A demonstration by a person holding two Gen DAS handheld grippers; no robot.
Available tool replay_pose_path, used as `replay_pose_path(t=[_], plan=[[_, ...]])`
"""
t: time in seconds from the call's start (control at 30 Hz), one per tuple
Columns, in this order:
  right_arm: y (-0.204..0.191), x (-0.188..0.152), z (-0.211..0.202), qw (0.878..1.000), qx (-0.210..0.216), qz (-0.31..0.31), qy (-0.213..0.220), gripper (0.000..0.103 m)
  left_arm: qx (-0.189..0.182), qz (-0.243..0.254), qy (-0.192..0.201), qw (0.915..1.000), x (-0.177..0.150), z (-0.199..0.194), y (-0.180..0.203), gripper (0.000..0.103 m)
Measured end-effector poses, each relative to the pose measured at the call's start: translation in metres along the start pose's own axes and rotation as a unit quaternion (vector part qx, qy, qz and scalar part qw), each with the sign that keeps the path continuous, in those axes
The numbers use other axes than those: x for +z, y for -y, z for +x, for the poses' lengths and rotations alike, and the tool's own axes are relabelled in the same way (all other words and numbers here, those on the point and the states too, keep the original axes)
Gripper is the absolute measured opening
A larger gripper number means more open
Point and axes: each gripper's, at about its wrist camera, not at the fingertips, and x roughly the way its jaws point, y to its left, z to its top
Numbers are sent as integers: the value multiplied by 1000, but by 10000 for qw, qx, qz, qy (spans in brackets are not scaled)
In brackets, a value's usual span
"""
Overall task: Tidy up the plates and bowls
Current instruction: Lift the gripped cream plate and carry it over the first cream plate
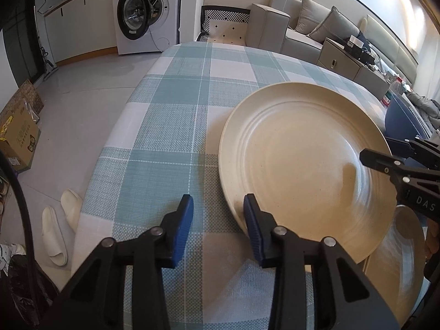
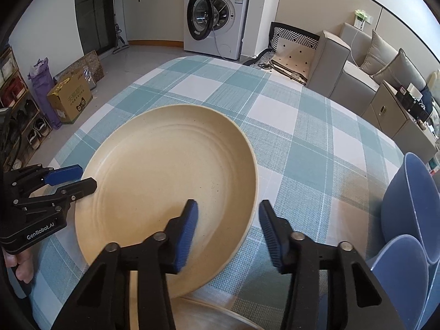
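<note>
Cream plate [image 1: 305,165] sits tilted over the checked tablecloth [image 1: 170,126], its near edge lapping a second plate [image 1: 404,250] beneath. I have both tools on opposite rims, presumably to lift it level. Left gripper [image 1: 218,228]: jaws narrow, one pad at the rim, the other outside it; whether they pinch I cannot tell. Right gripper [image 2: 228,231]: same straddle, one pad over the plate, one beyond the edge. Blue bowls [image 2: 409,209] lean stacked at right.
</note>
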Motion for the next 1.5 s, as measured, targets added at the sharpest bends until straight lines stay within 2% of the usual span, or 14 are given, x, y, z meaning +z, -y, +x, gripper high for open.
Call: replay_pose_path(t=[0.1, 0.2, 0.43, 0.63, 0.9, 1.13, 1.5], plan=[[-2, 0, -4, 9999, -82, -49, 62, 33, 18, 40, -4, 10000, -1, 0, 2, 37], [-3, -1, -5, 9998, -157, -104, 79, 31, 29, 82, -12, 10000, -1, 0, 3, 36], [-6, -4, -7, 9998, -110, -178, 75, 31, -95, 151, -45, 9998, -2, 0, 8, 30], [-13, -5, -9, 9995, -20, -312, 96, 31, -152, 275, -49, 9995, -4, -1, 17, 29], [-2, -9, 6, 9994, -256, -139, -209, 33, -110, 157, -42, 9998, -3, 0, 10, 31], [-6, -10, 19, 9992, -93, -123, -359, 33, -94, 179, -28, 9998, -3, 0, 11, 31], [-6, -10, 13, 9998, 24, -121, -171, 33, -113, 262, -15, 9996, -4, -1, 16, 30]])
